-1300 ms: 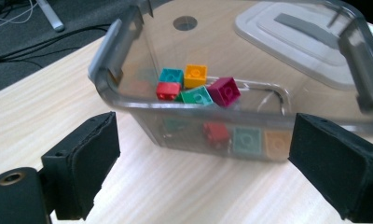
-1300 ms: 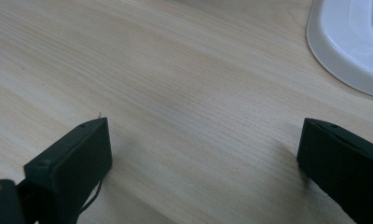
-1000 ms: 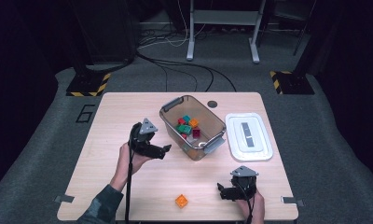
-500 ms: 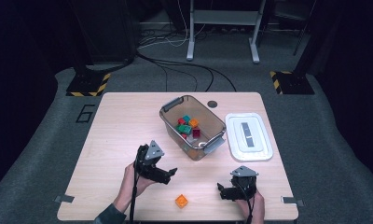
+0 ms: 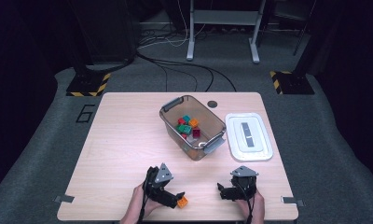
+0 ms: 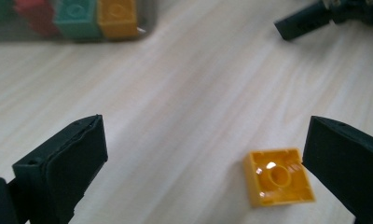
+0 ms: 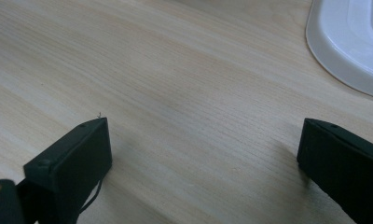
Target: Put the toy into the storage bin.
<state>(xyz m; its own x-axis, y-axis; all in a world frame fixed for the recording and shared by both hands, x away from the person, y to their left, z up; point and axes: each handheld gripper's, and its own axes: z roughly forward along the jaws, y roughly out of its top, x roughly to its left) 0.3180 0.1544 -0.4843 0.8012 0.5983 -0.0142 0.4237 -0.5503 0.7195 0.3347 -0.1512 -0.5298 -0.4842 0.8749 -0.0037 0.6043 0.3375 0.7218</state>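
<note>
A small orange brick (image 5: 183, 201) lies on the wooden table (image 5: 119, 140) near its front edge. My left gripper (image 5: 175, 199) is low over the brick and open. Its jaws have just been opening to full width. In the left gripper view the orange brick (image 6: 279, 177) sits on the wood between the jaws of the left gripper (image 6: 205, 140), close against the right one, and neither pad presses on it. My right gripper (image 5: 223, 192) rests open near the front right. In its own view the right gripper (image 7: 203, 135) has only bare wood between its jaws.
A clear grey bin (image 5: 168, 105) holding several coloured bricks stands in the middle of the far half. Its white lid (image 5: 247, 137) lies to the right, also as the white lid (image 7: 348, 42) in the right gripper view. A black round grommet (image 5: 212, 103) sits behind the bin.
My left gripper has come from beside the bin toward the front edge and sunk down to the orange brick. The right gripper has kept still.
</note>
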